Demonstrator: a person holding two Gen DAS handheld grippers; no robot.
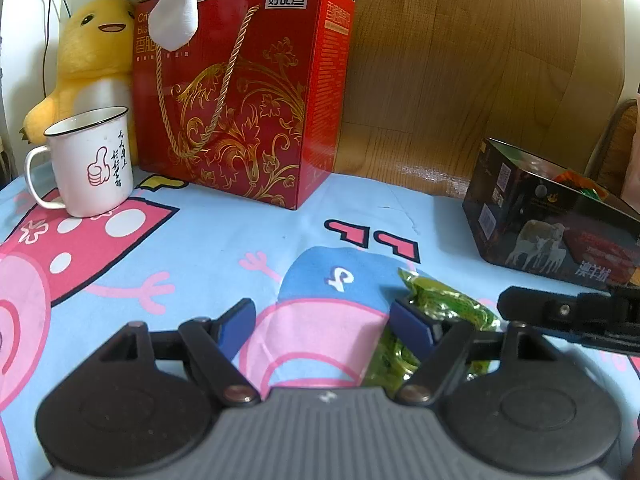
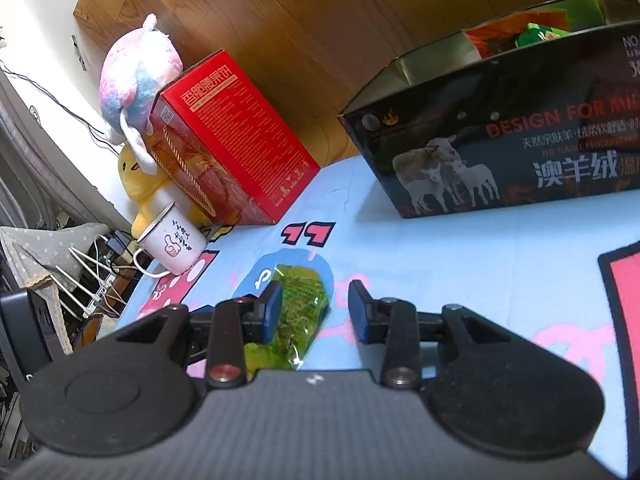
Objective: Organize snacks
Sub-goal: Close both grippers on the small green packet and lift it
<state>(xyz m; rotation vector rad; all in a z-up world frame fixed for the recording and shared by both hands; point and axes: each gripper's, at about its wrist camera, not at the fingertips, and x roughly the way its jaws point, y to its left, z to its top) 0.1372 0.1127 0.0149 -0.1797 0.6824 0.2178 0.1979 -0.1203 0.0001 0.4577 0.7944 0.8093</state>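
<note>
A green snack packet (image 1: 444, 308) lies flat on the cartoon-print cloth; in the right wrist view the packet (image 2: 300, 300) lies between and just below my right fingers. My right gripper (image 2: 316, 308) is open around it, its left finger over the packet's edge. My left gripper (image 1: 324, 326) is open and empty, its right finger beside the packet. A dark open box (image 2: 500, 152) with sheep pictures stands to the right and holds several snack packs (image 2: 540, 34); the box also shows in the left wrist view (image 1: 552, 220).
A tall red gift box (image 1: 240, 96) with a rope handle stands at the back, with a white enamel mug (image 1: 92, 160) and a yellow plush duck (image 1: 88, 60) left of it. A pastel plush (image 2: 136, 76) sits on the red box. A wooden board (image 1: 480, 60) backs the table.
</note>
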